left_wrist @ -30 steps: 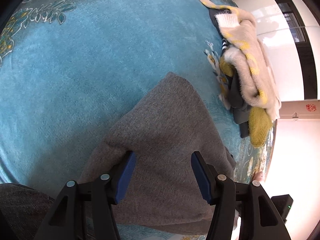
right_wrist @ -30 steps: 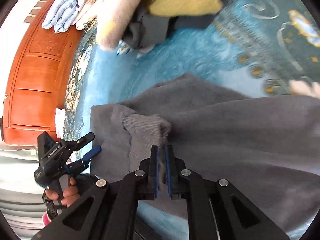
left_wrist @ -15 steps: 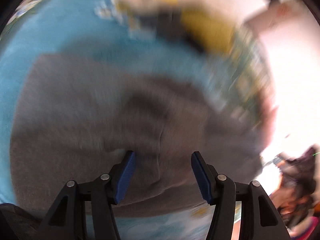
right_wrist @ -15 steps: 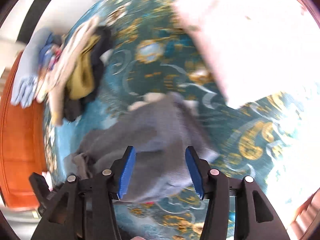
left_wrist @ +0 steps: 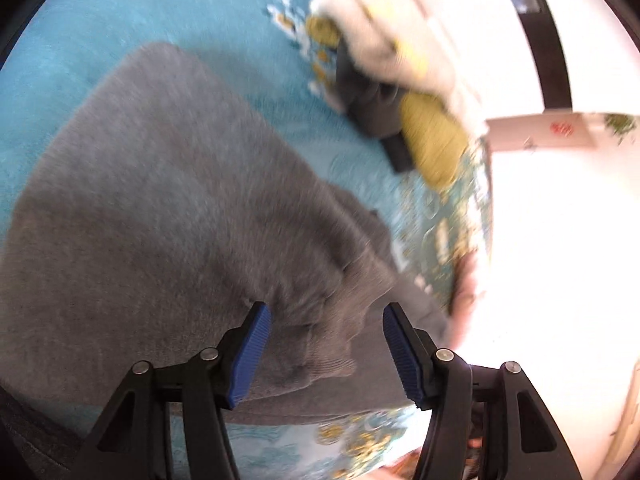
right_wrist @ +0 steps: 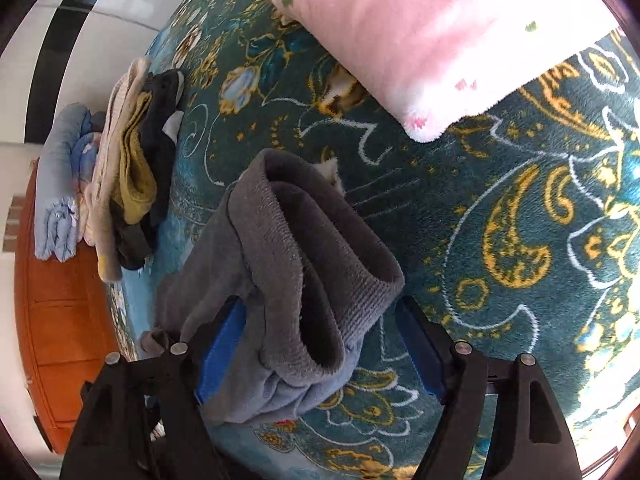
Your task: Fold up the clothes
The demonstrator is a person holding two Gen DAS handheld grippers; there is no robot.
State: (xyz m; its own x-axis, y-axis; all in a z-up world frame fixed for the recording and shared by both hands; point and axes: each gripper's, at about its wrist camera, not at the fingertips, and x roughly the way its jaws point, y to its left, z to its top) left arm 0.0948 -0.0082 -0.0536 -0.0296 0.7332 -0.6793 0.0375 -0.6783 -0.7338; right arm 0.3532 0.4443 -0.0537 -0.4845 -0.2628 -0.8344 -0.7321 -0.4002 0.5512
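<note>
Garment: a grey sweater point(left_wrist: 168, 216) lay on the patterned blue blanket point(left_wrist: 120, 24), its ribbed cuff point(right_wrist: 344, 292) bunched between the right tongs point(right_wrist: 320, 352).
Right tongs: blades were opening, clear of the cloth.
Left tongs point(left_wrist: 324, 352): stood wide over a sleeve, gripping nothing.
Risk: the loosely dropped cuff could slump and undo the fold.
Nearby: a heap of clothes point(right_wrist: 132, 184).

Left gripper point(left_wrist: 324, 350) at 6 o'clock, jaws apart over a bunched fold of grey garment point(left_wrist: 168, 216) spread on teal blanket point(left_wrist: 120, 20). Clothes pile point(left_wrist: 400, 80) at 1 o'clock, well apart. Picture blurred.
</note>
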